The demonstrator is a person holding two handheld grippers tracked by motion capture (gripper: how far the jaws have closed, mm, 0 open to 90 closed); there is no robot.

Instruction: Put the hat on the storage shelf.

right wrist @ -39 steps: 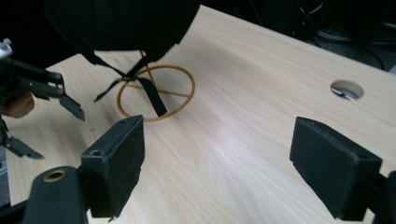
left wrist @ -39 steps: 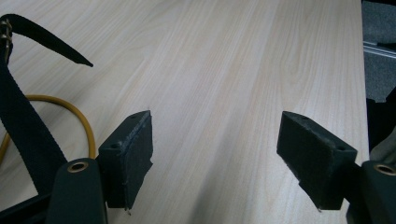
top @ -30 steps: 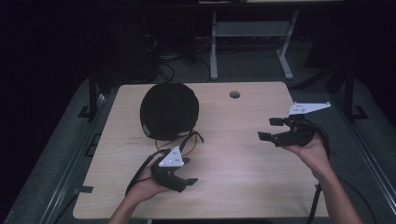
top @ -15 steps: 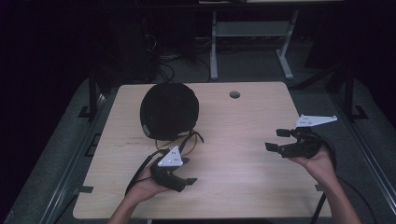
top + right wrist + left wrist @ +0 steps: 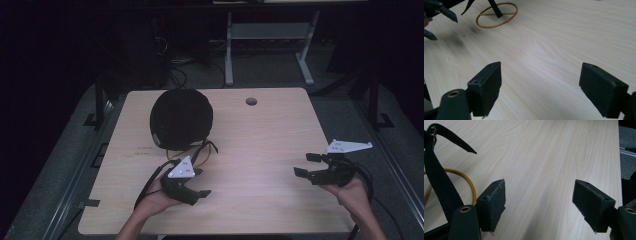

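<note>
The high view looks forward and down over the whole wooden table (image 5: 270, 135). Each gripper view skims the tabletop closely; both share the yellow cord loop (image 5: 496, 11).

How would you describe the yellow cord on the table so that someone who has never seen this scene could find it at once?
Start at the wooden table and find the big black helmet on its far left part. Just in front of the helmet, black straps trail toward the left gripper. The yellow cord lies looped among them, the one thin, brightly coloured thing there.
</note>
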